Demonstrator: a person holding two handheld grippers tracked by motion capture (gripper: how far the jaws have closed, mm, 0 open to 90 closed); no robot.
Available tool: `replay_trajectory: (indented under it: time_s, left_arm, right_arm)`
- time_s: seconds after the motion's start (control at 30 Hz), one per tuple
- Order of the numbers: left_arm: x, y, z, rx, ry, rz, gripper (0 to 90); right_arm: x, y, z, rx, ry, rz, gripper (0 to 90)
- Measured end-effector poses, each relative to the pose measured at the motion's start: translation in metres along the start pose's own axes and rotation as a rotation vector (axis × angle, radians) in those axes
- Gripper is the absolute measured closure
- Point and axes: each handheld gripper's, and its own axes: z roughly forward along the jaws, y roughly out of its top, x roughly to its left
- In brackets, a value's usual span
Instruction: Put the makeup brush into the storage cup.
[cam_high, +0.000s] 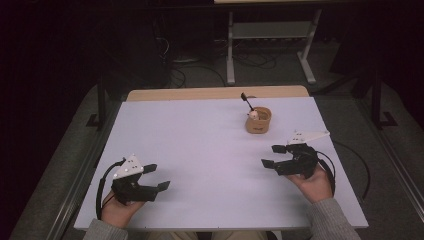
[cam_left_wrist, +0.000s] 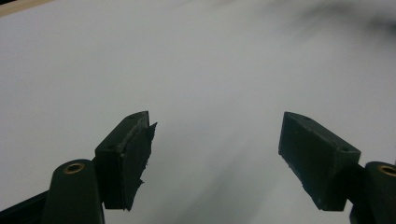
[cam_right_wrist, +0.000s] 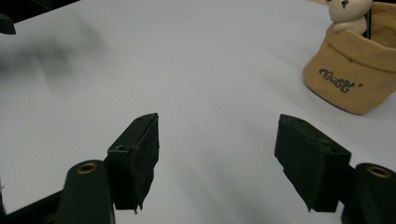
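Observation:
A tan fabric pouch (cam_high: 258, 121) stands on the white table (cam_high: 200, 150) toward the back right, with a small pale toy figure (cam_high: 254, 115) and a black stick (cam_high: 245, 99) poking out of it. In the right gripper view the pouch (cam_right_wrist: 355, 74) sits at the upper right with the toy (cam_right_wrist: 348, 11) on top. My right gripper (cam_high: 273, 156) rests low at the right, open, jaws pointing left, nothing between them (cam_right_wrist: 217, 158). My left gripper (cam_high: 157, 177) lies at the front left, open and empty (cam_left_wrist: 215, 158), jaws pointing right.
The table's wooden back edge (cam_high: 215, 93) runs behind the pouch. Beyond it stand a metal table frame (cam_high: 270, 45) and cables on the floor. Bare white surface lies between the two grippers.

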Motion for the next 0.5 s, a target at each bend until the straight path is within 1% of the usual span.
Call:
replay_trajectory:
  time_s: [0.03, 0.1, 0.17, 0.2, 0.5]
  left_arm:
    - [0.000, 0.000, 0.000, -0.001, 0.000, 0.000, 25.0]
    - [0.000, 0.000, 0.000, -0.001, 0.000, 0.000, 25.0]
    - [0.000, 0.000, 0.000, -0.001, 0.000, -0.002, 25.0]
    - [0.000, 0.000, 0.000, -0.001, 0.000, 0.000, 24.9]
    - [0.000, -0.001, -0.001, -0.002, -0.001, 0.000, 24.5]
  right_arm:
    - [0.000, -0.001, 0.000, -0.002, -0.002, -0.006, 29.3]
    - [0.001, -0.003, 0.000, 0.002, 0.001, 0.002, 29.2]
    - [0.001, -0.005, 0.000, 0.002, 0.000, -0.004, 29.0]
    - [0.001, -0.006, -0.001, 0.004, 0.001, 0.004, 28.8]
    - [0.003, -0.014, -0.003, 0.002, -0.001, 0.011, 27.2]
